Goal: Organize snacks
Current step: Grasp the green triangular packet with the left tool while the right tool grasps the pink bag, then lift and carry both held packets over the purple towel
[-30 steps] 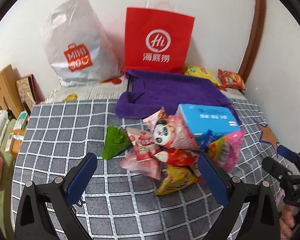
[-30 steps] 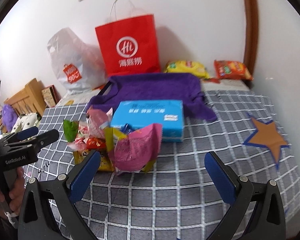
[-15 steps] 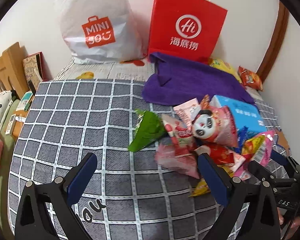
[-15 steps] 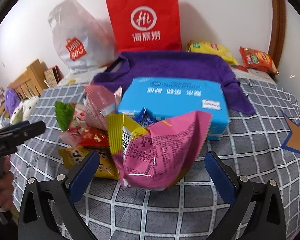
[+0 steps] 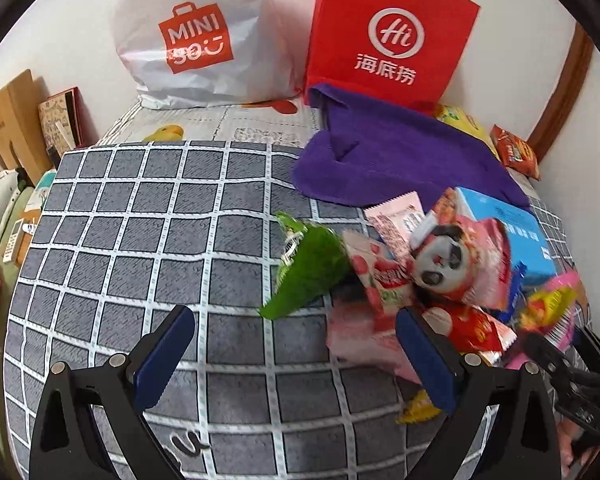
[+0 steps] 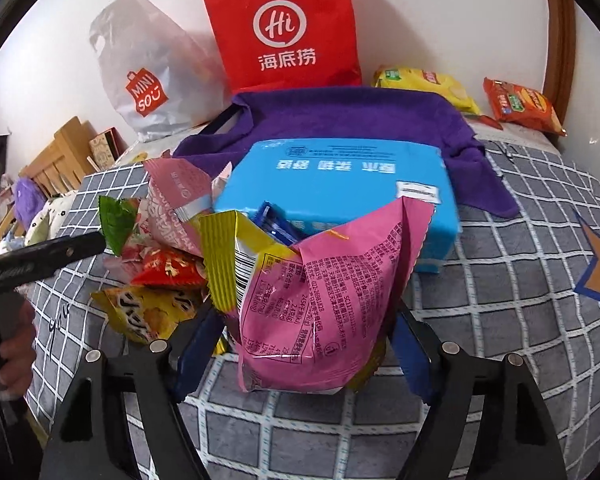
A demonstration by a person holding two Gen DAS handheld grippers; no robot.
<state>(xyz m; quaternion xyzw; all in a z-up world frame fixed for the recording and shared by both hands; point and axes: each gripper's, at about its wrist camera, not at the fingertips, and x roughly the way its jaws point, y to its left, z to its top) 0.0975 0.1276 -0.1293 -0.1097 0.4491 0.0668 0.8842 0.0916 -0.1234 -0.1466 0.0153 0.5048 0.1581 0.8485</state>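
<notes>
Snacks lie in a pile on the grid blanket [image 5: 139, 240], w/ a pink bag [image 6: 324, 304] up front. Right gripper [image 6: 300, 356] has its jaws around that bag, one each side. Left gripper [image 5: 295, 360] jaws are wide, holding nothing, near a green pack [image 5: 308, 276].

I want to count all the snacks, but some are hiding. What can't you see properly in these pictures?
- Right wrist view: the pink snack bag covers the front of the blue box and most of a small blue packet.
- Left wrist view: the pale pink packet is blurred; the yellow packet is mostly behind the left hand-held gripper.
- Both views: bag contents are hidden in the red paper bag.
</notes>
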